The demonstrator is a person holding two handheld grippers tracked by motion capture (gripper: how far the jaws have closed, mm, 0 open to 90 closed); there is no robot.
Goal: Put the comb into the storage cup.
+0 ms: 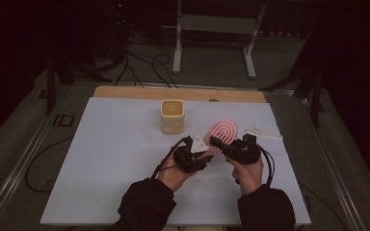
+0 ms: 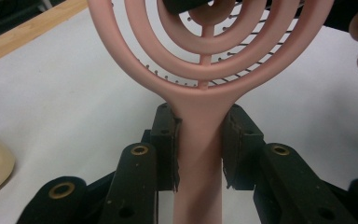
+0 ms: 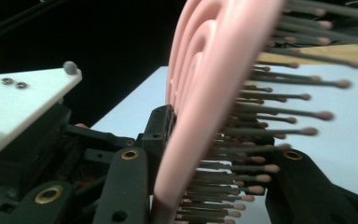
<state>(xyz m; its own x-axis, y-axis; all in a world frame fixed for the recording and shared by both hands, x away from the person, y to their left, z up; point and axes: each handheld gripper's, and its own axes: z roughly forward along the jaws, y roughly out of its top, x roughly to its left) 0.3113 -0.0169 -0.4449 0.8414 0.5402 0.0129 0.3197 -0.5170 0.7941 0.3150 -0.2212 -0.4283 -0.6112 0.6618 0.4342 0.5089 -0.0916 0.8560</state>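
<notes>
A pink hairbrush (image 1: 224,130) with a ringed open head and dark bristles is held above the white table cover, right of centre. My left gripper (image 1: 205,153) is shut on its handle; in the left gripper view the pads (image 2: 168,140) press both sides of the pink handle (image 2: 200,154). My right gripper (image 1: 215,141) comes in from the right and is shut on the brush head. In the right gripper view one jaw lies against the head's smooth back (image 3: 196,93) and the other sits among the bristles (image 3: 261,135). Each gripper is held in one of the person's hands.
A beige cup (image 1: 172,116) stands upright behind the grippers, near the table's middle back. A flat white piece (image 1: 262,131) lies to the right of the brush. The white cover (image 1: 115,159) spreads to the left and front. Cables and a white frame lie on the floor beyond.
</notes>
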